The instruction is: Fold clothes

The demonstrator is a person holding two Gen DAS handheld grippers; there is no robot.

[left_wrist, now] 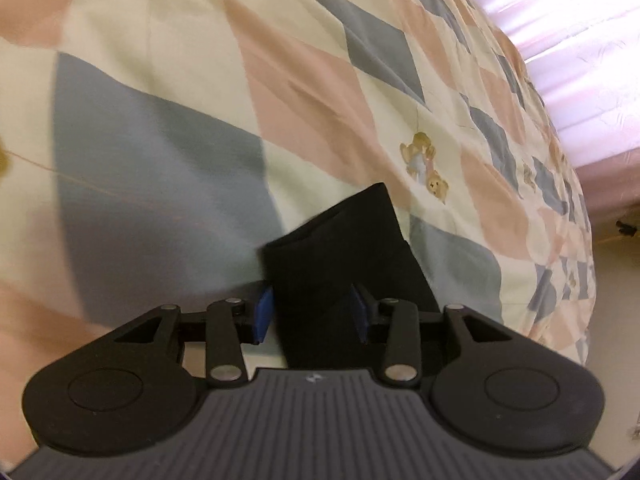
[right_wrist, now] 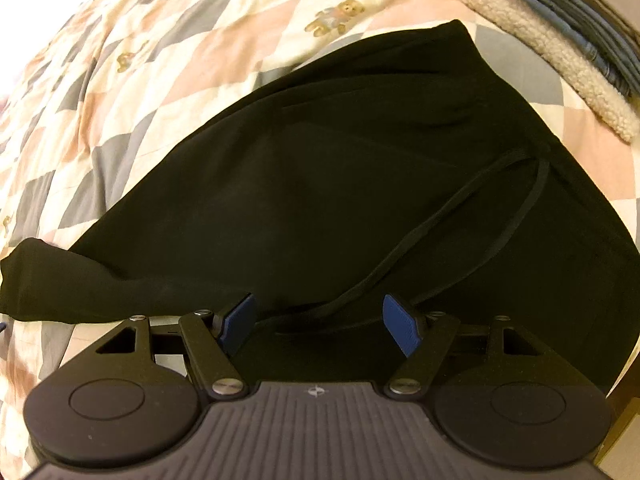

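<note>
A black garment (right_wrist: 320, 184) with a drawstring (right_wrist: 472, 216) lies spread on the patchwork bedspread (right_wrist: 120, 92). In the right wrist view my right gripper (right_wrist: 320, 324) is open, its blue pads (right_wrist: 402, 326) low over the garment's near edge, with cloth and drawstring between them. In the left wrist view my left gripper (left_wrist: 312, 312) has a narrow end of the black garment (left_wrist: 340, 256) between its blue pads (left_wrist: 263, 312). The pads stand apart, and I cannot tell whether they pinch the cloth.
A folded pile with a cream fleece (right_wrist: 552, 68) and grey-blue cloth (right_wrist: 580, 20) lies at the back right of the bed. Pink curtains (left_wrist: 580, 60) hang beyond the bed's far edge. The bedspread (left_wrist: 160, 140) has teddy bear prints (left_wrist: 424, 164).
</note>
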